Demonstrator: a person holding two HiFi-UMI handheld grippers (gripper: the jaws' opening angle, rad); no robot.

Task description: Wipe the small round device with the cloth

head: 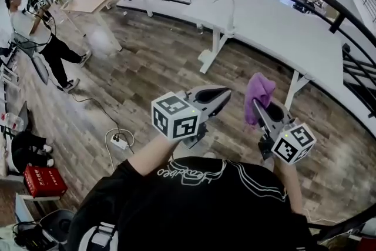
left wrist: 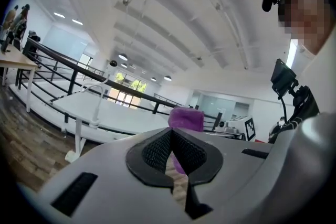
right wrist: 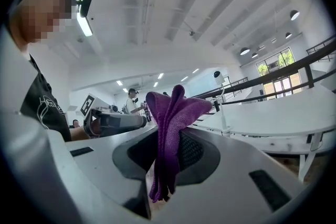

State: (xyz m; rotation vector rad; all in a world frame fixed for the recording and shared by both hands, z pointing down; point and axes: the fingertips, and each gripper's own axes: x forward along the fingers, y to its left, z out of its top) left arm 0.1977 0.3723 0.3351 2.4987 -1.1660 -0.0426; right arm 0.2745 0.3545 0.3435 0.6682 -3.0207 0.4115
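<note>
While cloth (head: 258, 93) dangles, table (head: 276, 26) stands beyond.

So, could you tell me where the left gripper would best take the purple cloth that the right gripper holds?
Probably the bunched end of the purple cloth that stands free beyond the right gripper, approached from its left, where the left gripper is. That end is folded thick and clear of the jaws; the left gripper, now shut, must open first.
</note>
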